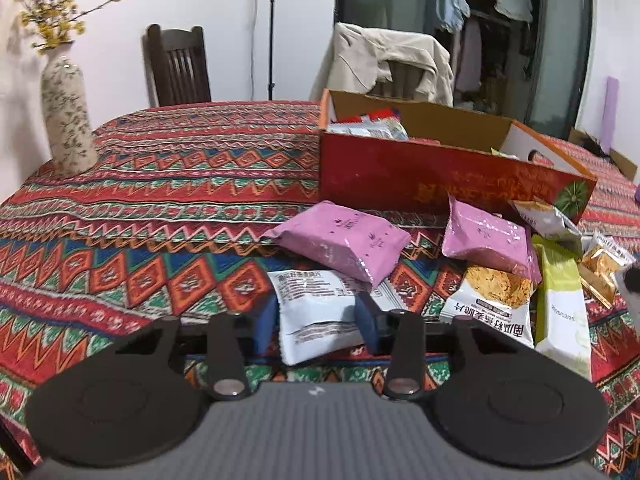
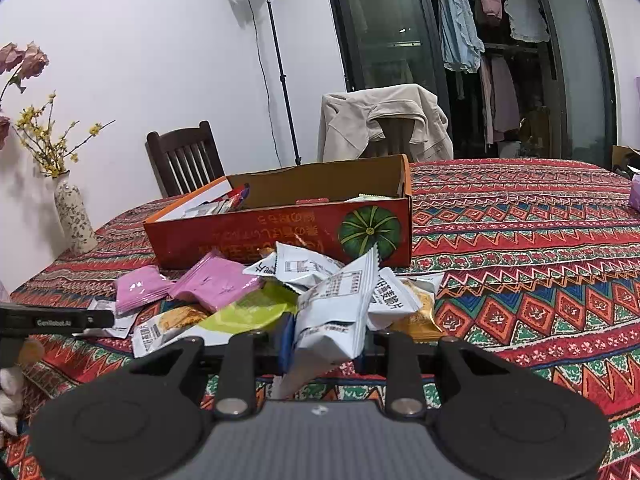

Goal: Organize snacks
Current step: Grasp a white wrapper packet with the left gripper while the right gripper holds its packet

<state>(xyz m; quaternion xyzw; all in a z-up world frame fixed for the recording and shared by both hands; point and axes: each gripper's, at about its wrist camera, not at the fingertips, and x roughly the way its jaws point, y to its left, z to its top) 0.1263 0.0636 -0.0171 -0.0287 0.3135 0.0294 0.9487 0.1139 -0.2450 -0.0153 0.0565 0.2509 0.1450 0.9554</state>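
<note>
A red cardboard box [image 1: 432, 176] [image 2: 256, 236] stands open on the patterned tablecloth with a few packets inside. Loose snack packets lie in front of it: two pink ones [image 1: 340, 240] [image 2: 218, 284], a green one [image 1: 560, 304] [image 2: 248, 312] and several white ones. My left gripper [image 1: 318, 316] has its blue fingers closed on a white packet [image 1: 316, 312] lying partly under a pink one. My right gripper [image 2: 324, 344] is shut on a white packet [image 2: 336, 312], held crumpled and upright above the cloth.
A flowered vase [image 1: 66, 120] [image 2: 74, 216] stands at the table's left edge. A dark wooden chair [image 1: 178, 66] and a chair draped with a beige jacket [image 2: 384, 124] stand behind the table. The left gripper shows at the left in the right wrist view [image 2: 56, 322].
</note>
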